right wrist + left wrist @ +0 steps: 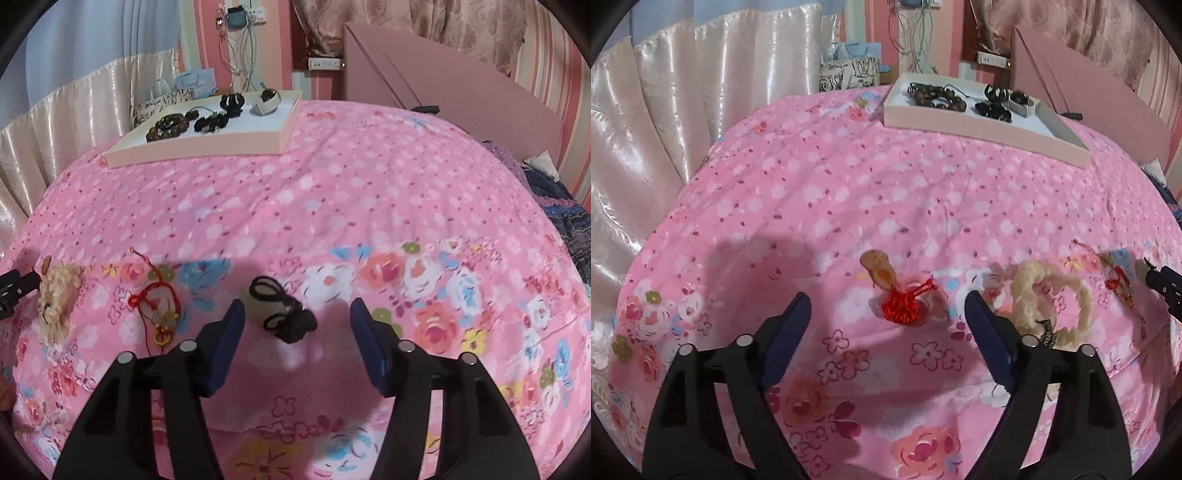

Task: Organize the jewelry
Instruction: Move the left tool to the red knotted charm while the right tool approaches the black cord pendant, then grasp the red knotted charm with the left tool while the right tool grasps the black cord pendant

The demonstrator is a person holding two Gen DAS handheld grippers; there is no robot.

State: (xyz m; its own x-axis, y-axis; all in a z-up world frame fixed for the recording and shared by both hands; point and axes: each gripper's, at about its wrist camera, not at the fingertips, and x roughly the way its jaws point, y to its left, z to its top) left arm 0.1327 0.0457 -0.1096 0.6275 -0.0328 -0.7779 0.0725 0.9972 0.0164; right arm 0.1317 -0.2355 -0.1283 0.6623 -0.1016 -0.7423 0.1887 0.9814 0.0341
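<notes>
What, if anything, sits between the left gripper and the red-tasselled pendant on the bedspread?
Nothing visible. The left gripper is open and the red-tasselled pendant lies on bare bedspread between its fingertips; the blond hair tie lies off to its right.

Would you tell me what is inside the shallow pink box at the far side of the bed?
The pink box holds a brown bead bracelet, dark beaded pieces and a small pale stand. Its white floor beneath them is hidden.

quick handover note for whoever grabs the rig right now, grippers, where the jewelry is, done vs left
Left hand-held gripper: open, empty, around the red-tassel pendant.
Right hand-held gripper: open, empty, around the black-cord pendant.
Done: dark bead bracelets and other dark pieces lie in the pink tray.
Left on the bedspread: both pendants, blond braided ring, red cord charm.
</notes>
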